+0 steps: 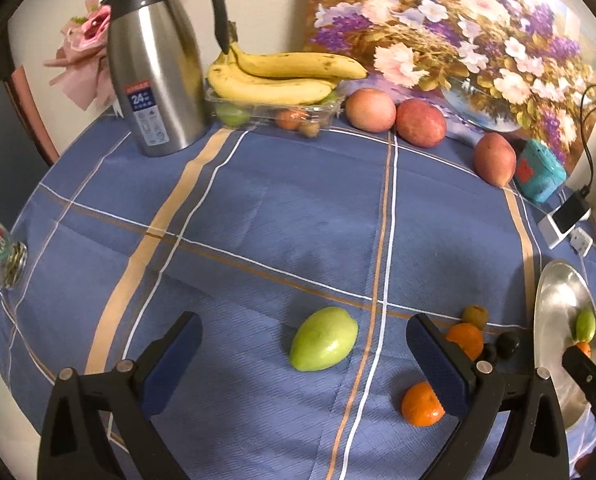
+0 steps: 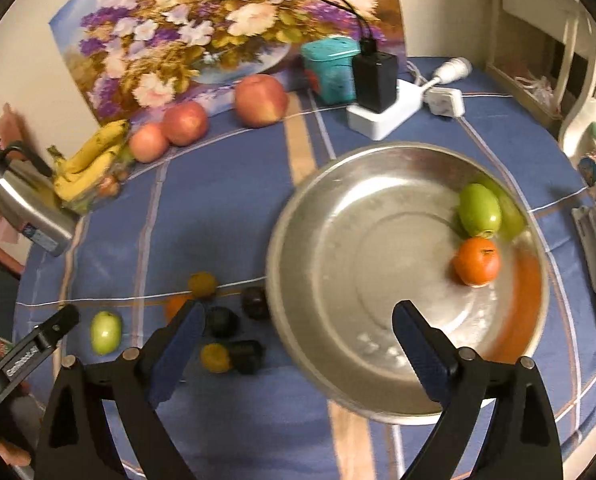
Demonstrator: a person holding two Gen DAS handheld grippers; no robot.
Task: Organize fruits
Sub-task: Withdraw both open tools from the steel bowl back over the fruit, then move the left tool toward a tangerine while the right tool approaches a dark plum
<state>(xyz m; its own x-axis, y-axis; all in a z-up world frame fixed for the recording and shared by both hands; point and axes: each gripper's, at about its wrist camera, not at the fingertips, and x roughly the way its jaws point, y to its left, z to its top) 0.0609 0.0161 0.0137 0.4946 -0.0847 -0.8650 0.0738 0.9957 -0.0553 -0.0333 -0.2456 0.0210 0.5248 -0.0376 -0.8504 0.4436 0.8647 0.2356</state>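
Observation:
My left gripper [image 1: 304,348] is open and empty, its fingers on either side of a green fruit [image 1: 324,339] lying on the blue tablecloth. An orange [image 1: 422,405] sits by its right finger, with another orange [image 1: 465,339], a kiwi [image 1: 475,316] and dark plums [image 1: 506,344] beyond. My right gripper [image 2: 298,336] is open and empty over the near rim of a steel bowl [image 2: 378,280], which holds a green fruit [image 2: 479,210] and an orange [image 2: 477,261]. Loose fruits [image 2: 217,320] lie left of the bowl.
A steel thermos [image 1: 155,68], bananas on a clear tray [image 1: 281,74] and three apples [image 1: 420,122] stand along the back by a flower painting. A teal box [image 2: 330,70], charger and power strip [image 2: 382,96] sit at the back right.

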